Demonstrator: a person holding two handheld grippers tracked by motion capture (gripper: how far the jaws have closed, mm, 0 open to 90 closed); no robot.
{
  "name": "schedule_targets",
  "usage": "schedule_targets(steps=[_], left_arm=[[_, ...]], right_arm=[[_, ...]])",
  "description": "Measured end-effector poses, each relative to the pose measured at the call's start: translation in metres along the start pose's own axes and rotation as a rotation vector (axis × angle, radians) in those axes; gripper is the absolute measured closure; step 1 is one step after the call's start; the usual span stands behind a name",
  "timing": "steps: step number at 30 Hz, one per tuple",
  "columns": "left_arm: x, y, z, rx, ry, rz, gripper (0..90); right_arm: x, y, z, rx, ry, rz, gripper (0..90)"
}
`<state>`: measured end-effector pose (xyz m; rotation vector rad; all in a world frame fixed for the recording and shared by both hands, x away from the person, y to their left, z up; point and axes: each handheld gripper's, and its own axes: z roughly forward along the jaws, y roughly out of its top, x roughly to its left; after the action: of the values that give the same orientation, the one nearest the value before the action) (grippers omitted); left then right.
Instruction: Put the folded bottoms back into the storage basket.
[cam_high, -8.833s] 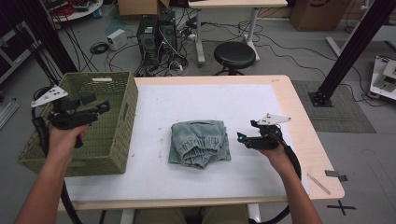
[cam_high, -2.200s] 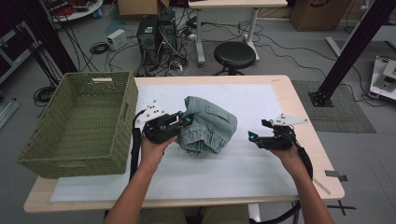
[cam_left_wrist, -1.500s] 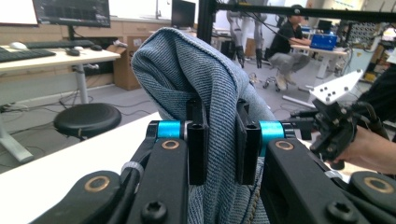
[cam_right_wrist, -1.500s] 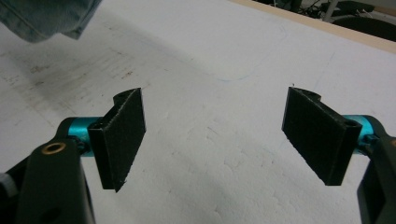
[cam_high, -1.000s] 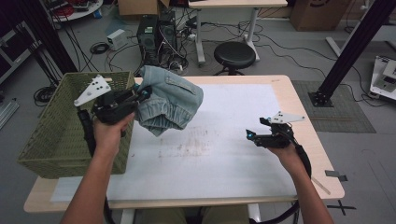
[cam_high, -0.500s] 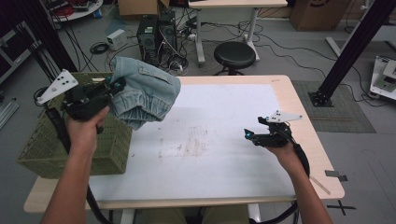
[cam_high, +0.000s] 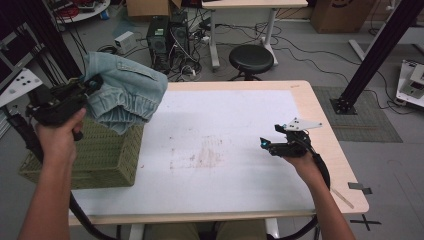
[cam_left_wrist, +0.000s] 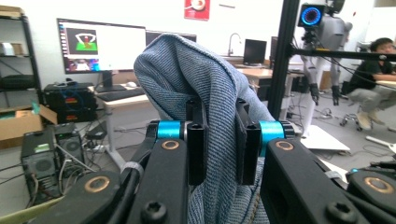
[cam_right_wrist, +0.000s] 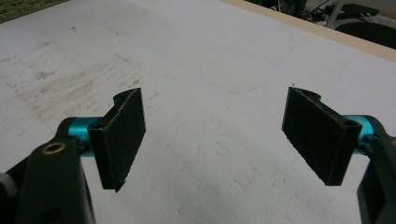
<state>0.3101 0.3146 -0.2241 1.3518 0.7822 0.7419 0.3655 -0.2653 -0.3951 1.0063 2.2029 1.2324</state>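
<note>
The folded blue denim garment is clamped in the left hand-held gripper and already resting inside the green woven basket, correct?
Not quite. The folded blue denim garment is clamped in the left hand-held gripper, but it hangs in the air above the green woven basket's rim, not resting inside. The high view shows this.

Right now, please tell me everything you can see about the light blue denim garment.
The light blue denim garment is faded, soft cloth, bunched and folded, with a gathered elastic band and a stitched seam showing. It hangs in the air, lifted clear of the white table top, above the near right corner of the green woven basket. The left gripper is shut on a fold of it, both black pads pressing the cloth. Nothing else touches it.
</note>
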Motion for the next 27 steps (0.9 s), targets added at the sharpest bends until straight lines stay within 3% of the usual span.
schedule_targets(steps=[11,16,22,24,26,27], left_arm=[[0.021,0.009,-0.031,-0.018,0.064,-0.013,78.7],[0.032,-0.001,-0.041,-0.005,0.096,-0.027,78.6],[0.051,-0.023,-0.052,0.02,0.144,-0.092,78.5],[0.066,-0.036,-0.053,0.061,0.201,-0.153,77.2],[0.08,-0.05,-0.054,0.104,0.322,-0.224,62.9],[0.084,-0.055,-0.057,0.087,0.349,-0.248,56.0]], right_arm=[[0.002,0.003,0.004,0.003,0.004,-0.012,22.0],[0.004,0.005,0.005,0.002,0.008,-0.018,22.0],[0.006,0.006,0.006,0.009,0.003,-0.02,22.0],[0.007,0.007,0.007,0.011,0.006,-0.019,22.0],[0.008,0.008,0.008,0.012,0.009,-0.024,22.0],[0.009,0.008,0.008,0.012,0.008,-0.026,22.0]])
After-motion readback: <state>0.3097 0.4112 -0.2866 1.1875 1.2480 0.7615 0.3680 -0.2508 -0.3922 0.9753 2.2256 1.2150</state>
